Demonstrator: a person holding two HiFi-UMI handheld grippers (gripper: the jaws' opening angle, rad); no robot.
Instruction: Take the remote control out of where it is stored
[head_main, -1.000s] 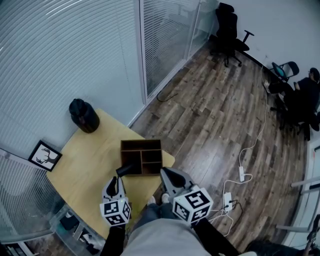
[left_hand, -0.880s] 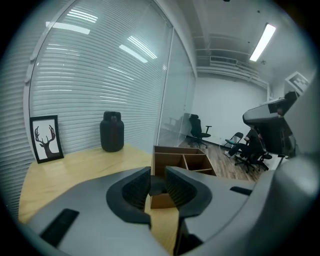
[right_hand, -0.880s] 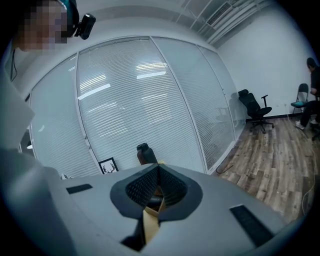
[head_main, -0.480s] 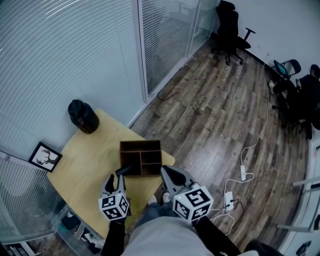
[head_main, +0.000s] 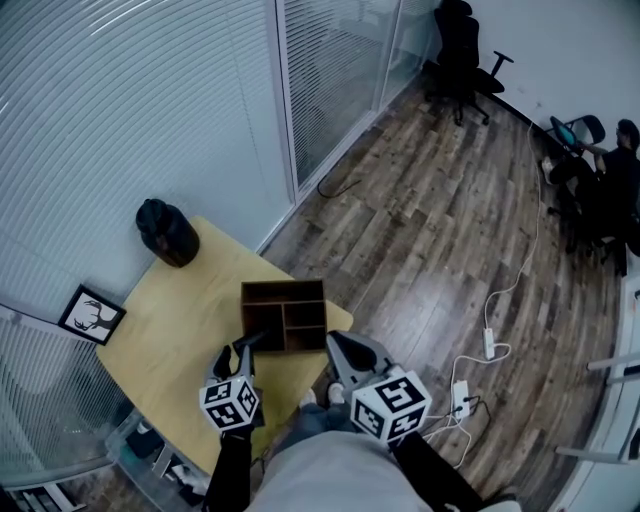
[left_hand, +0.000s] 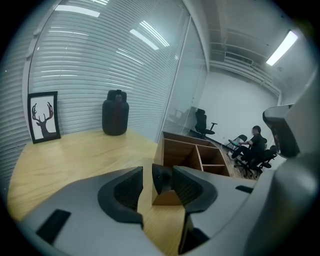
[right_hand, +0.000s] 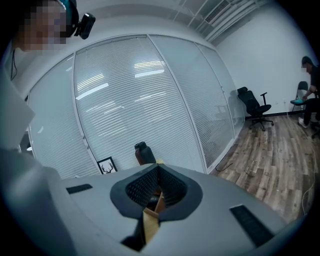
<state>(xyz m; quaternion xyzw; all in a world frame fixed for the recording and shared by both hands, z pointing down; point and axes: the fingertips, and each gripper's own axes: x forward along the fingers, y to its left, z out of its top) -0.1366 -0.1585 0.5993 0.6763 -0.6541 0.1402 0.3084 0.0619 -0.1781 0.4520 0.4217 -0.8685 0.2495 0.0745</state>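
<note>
My left gripper (head_main: 236, 359) has its jaws opening, already wide. The dark near end of the remote control (head_main: 254, 339) sits between the pads, unclamped as far as I can tell. The remote lies on the worktop (head_main: 175, 320) at the wooden organizer's (head_main: 262, 298) front-left corner, long axis running 7 to 1 o'clock from that gripper. My right gripper (head_main: 335, 345) is closed on nothing, at the remote's 3 o'clock; left is nearer.

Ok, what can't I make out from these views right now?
Remote control: left gripper view shows only its dark end between the opening left tongs, which hide the rest.
Its buttons: head view, too small.
Wooden organizer: right gripper view, shut right tongs cover almost everything.
</note>
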